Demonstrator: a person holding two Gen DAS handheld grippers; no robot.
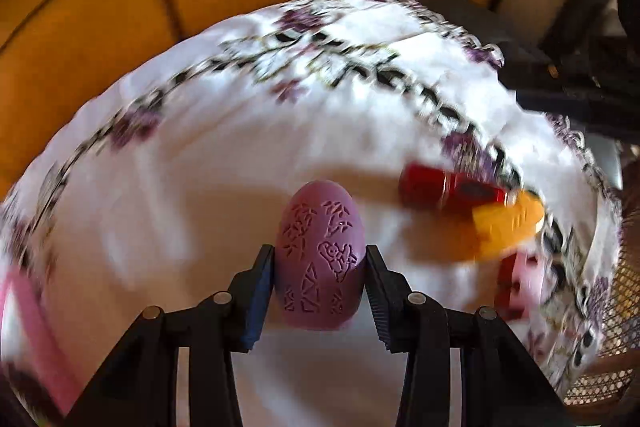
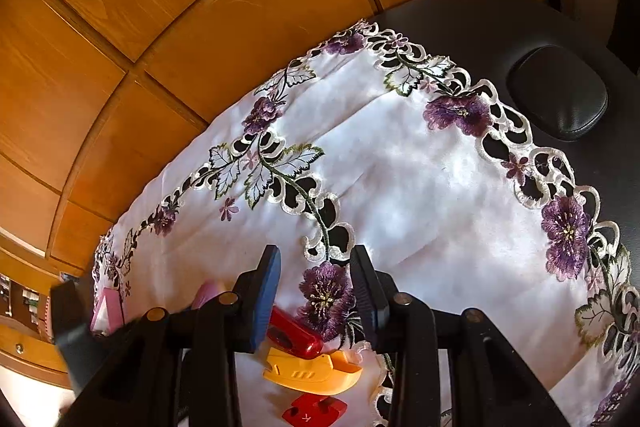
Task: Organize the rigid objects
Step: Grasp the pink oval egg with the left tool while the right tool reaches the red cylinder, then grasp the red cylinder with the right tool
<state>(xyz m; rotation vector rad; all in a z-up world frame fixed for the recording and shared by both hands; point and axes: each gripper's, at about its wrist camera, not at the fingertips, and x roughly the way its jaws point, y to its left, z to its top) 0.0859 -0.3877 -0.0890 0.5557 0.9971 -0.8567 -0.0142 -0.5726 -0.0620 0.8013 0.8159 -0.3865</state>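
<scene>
A purple egg-shaped piece [image 1: 320, 227] with carved patterns stands upright between the fingers of my left gripper [image 1: 320, 267]. Both pads press its sides, so the gripper is shut on it, just above the white embroidered cloth [image 1: 200, 187]. To its right lie a red cylinder [image 1: 452, 191] and a yellow-orange plastic piece [image 1: 508, 227], blurred. In the right wrist view my right gripper [image 2: 316, 255] hovers over the cloth [image 2: 420, 187]. Its jaws stand a little apart with nothing between them. Below it are the red cylinder [image 2: 294, 335], the yellow piece [image 2: 312, 367] and a small red block [image 2: 314, 413].
A pink item [image 1: 24, 311] lies at the cloth's left edge, also the pink item [image 2: 106, 311] in the right wrist view. Wooden cabinet panels [image 2: 160, 47] rise behind the table. A black surface with a dark pad [image 2: 560, 95] borders the cloth on the right.
</scene>
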